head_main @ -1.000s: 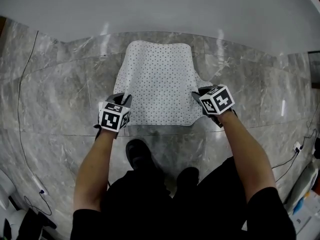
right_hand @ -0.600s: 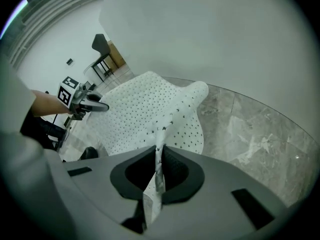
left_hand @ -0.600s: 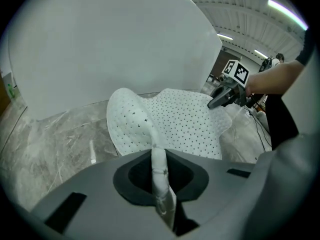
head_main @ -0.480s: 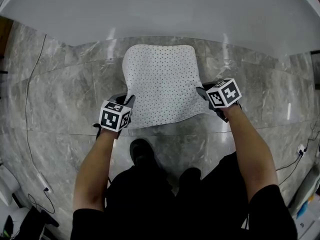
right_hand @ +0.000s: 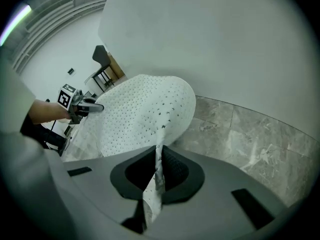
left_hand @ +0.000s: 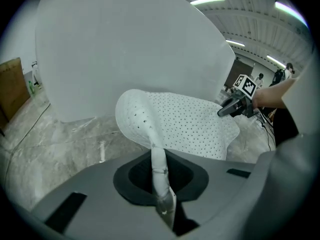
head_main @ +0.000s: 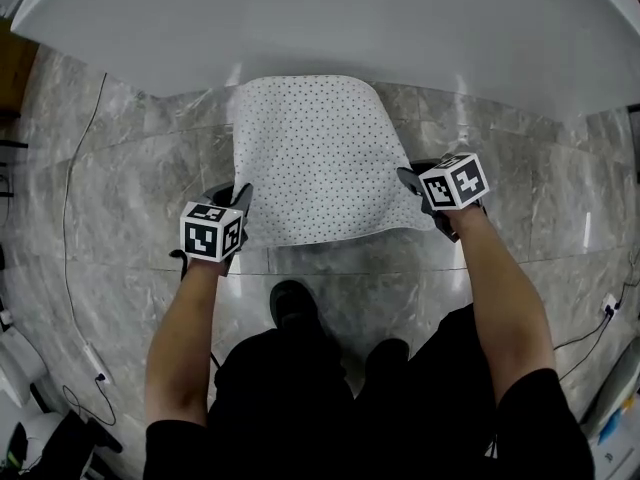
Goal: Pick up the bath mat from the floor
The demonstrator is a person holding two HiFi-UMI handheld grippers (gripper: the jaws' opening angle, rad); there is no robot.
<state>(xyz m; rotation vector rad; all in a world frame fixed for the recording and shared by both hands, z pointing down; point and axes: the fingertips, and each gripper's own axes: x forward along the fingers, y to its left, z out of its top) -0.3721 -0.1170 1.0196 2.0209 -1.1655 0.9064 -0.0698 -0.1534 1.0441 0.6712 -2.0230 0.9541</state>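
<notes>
**Bath mat** (head_main: 310,158): white, pliable, dotted all over with small holes. Held by its two near corners and spread between the claws. Near edge up off the grey marble floor (head_main: 120,198), with a shadow showing beneath it. Far end low, close against the foot of the white tub (head_main: 320,18). Contact with the floor at that end not settled by any view.

**Left claw** (head_main: 238,200): closed hard on the mat's near left corner. Left gripper view: a rolled fold of mat pinched between the jaws, the sheet fanning out beyond them.

**Right claw** (head_main: 410,181): closed just as hard on the near right corner. Right gripper view: a thin pleat of mat clamped between the jaws.

**Surroundings**: dark shoes (head_main: 293,303) on the floor just behind the raised edge. Thin cable (head_main: 68,198) trailing along the floor at the left, well apart from the mat.

**Progress, as judged**: grasp done, with both corners apparently secure. Lift begun, perhaps halfway, with the near part airborne and the far part trailing toward the tub. Left to do: raise both claws together until the far end hangs free of the floor and clear of the tub side.
</notes>
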